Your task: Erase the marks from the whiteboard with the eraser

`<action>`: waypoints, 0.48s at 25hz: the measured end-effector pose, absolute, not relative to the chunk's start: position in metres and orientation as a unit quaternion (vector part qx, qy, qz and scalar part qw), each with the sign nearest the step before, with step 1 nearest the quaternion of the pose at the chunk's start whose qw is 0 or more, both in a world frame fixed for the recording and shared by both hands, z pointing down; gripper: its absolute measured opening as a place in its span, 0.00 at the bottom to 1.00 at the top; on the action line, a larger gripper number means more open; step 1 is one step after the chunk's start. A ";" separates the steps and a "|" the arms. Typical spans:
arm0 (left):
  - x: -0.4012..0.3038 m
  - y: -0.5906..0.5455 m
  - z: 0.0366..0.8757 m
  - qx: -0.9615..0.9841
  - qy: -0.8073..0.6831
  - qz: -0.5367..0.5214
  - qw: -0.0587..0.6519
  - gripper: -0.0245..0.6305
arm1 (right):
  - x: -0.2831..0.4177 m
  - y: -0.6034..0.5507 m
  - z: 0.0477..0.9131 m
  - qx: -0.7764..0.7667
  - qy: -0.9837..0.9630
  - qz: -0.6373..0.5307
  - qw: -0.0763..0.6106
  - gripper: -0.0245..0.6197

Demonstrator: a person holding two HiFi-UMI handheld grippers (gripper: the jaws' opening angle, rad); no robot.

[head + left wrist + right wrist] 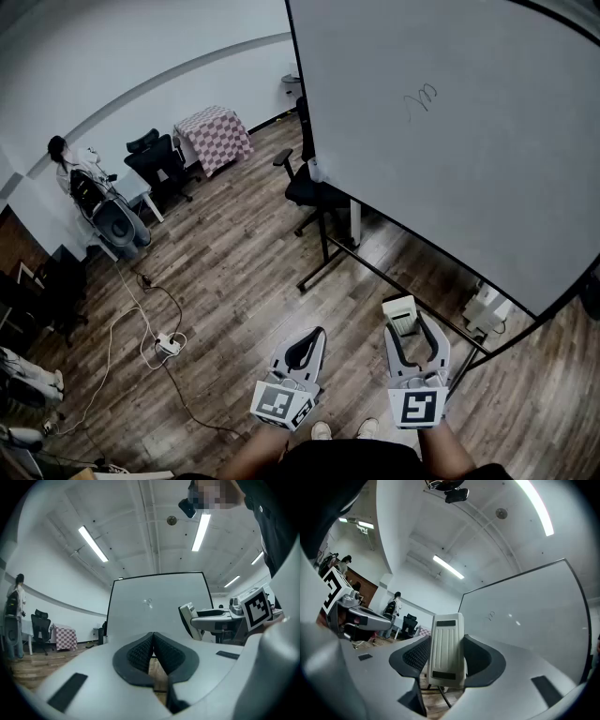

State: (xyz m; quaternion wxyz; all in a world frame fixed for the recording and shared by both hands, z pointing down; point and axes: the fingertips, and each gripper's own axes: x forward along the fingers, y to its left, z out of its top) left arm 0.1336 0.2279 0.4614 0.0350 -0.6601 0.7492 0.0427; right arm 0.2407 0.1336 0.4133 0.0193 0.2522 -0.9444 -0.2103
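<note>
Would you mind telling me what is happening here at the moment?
A person stands facing a whiteboard with a gripper in each hand. The right gripper is closed on a white eraser, held upright between its fingers. The left gripper is shut and empty. A small scribble sits on the board, and the eraser is not touching the board, so wiping has not yet begun.

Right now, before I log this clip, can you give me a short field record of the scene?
left claw: shut, empty
right claw: shut on the eraser
whiteboard: upright, one small scribble in its upper half
eraser contact: none, held clear of the whiteboard
task state: scribble not yet erased
</note>
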 end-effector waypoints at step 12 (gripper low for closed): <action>0.114 0.245 0.451 -0.652 0.757 0.034 0.026 0.07 | 0.239 0.154 0.404 0.272 -0.950 -0.152 -0.016 0.42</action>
